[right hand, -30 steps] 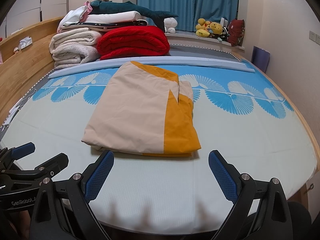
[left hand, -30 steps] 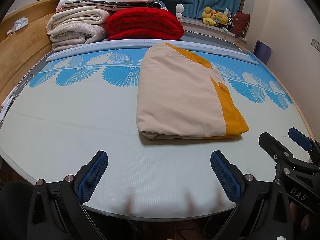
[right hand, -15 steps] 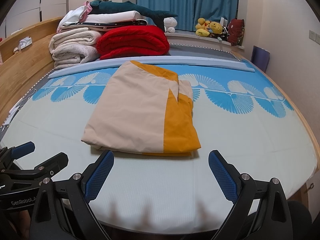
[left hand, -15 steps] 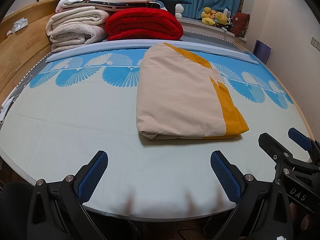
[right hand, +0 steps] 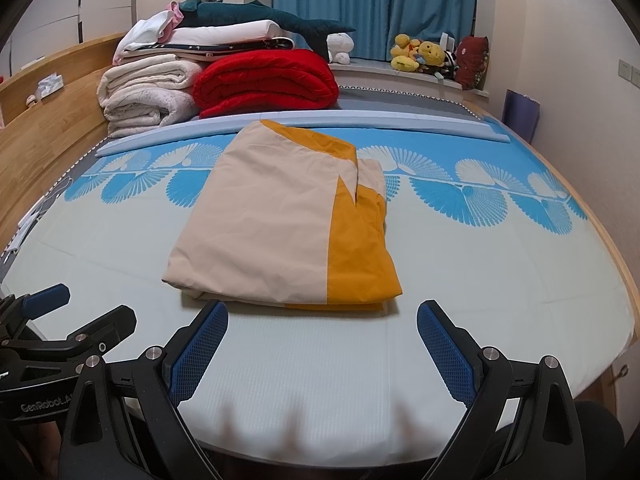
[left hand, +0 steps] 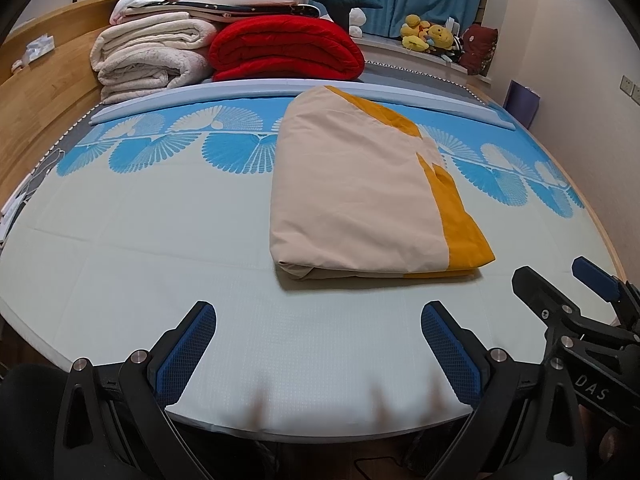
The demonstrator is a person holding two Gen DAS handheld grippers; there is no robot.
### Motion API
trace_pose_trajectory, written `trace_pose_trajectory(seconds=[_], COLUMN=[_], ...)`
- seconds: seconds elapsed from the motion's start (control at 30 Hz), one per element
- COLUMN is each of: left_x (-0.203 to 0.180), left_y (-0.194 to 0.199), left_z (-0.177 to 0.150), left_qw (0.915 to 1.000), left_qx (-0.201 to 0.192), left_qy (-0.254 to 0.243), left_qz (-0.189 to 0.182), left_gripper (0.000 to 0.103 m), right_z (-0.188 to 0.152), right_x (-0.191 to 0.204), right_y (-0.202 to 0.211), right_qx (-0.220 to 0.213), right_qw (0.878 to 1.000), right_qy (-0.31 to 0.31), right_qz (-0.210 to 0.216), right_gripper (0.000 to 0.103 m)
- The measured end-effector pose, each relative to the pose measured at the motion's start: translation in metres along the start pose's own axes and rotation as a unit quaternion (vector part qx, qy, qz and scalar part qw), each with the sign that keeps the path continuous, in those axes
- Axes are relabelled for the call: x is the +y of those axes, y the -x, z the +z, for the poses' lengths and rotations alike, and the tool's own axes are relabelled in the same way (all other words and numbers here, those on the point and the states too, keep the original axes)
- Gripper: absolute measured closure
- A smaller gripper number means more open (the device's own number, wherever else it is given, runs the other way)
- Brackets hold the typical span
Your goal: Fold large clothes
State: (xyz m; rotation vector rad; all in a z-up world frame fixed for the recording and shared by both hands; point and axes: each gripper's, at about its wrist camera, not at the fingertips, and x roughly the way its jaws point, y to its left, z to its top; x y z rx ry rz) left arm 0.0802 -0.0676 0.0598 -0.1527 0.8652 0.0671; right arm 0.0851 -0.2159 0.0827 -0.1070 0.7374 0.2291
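Bedroom mattress (left hand: 160,240), pale with a blue fan border, lies under both tools. Left gripper (left hand: 316,344) and right gripper (right hand: 322,344) hover at the near edge, jaws wide apart and empty, clear of the folded cream-and-orange garment (right hand: 280,224) resting mid-bed just ahead (probably finished, so nothing needs holding). Nothing has visibly shifted over the last second.

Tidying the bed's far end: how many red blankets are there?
1: the red blanket lies folded at the bed's far end, right of the cream blankets. Others may be hidden behind.
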Motion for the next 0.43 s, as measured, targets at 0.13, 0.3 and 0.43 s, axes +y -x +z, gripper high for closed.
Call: trace_pose_trajectory(seconds=[0.13, 0.3, 0.43], left_x=[0.0007, 0.0012, 0.0004], left_y=[0.0006, 0.0006, 0.0004], left_z=[0.0005, 0.0015, 0.0013], left_qw=[1.0, 1.0, 1.0], left_qx=[0.001, 0.003, 0.003], left_qy=[0.0, -0.001, 0.0], left_qz=[-0.001, -0.002, -0.002], left_gripper=[0.001, 0.001, 0.001], right_z=[-0.0017, -0.0037, -0.0048], right_x=[-0.0001, -0.0001, -0.0005], right_y=[-0.0004, -0.0008, -0.0011], right_qx=[0.001, 0.002, 0.003], right_qw=[1.0, 1.0, 1.0], right_qy=[0.0, 0.0, -0.001], right_qz=[-0.002, -0.002, -0.002], right_gripper=[0.008, 0.008, 0.008])
